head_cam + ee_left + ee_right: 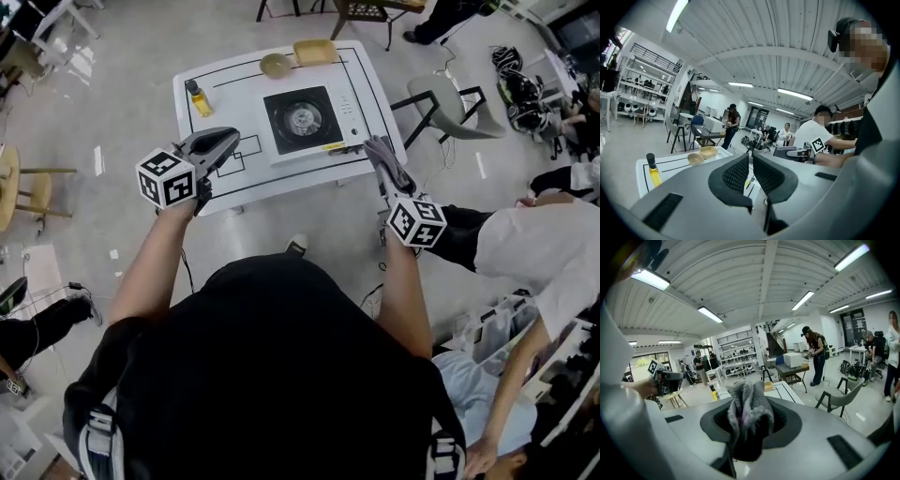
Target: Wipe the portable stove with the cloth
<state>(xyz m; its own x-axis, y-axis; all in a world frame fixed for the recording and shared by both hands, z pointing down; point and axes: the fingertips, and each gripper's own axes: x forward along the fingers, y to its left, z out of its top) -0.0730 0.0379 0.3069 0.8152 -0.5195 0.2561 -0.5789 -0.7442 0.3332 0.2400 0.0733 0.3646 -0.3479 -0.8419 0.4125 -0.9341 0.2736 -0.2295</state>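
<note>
Head view: the left hand-held gripper (225, 142) hovers over the tabletop's (230, 94) near-left edge, jaws nearly together and empty. The portable stove (302, 119) sits mid-tabletop, untouched. To its right, the right hand-held gripper (386, 173) is clamped on the bunched grey cloth (378, 150), just off the stove's near-right corner. This looks like the approach; next, the cloth must be lowered onto the stove top and rubbed across it.
</note>
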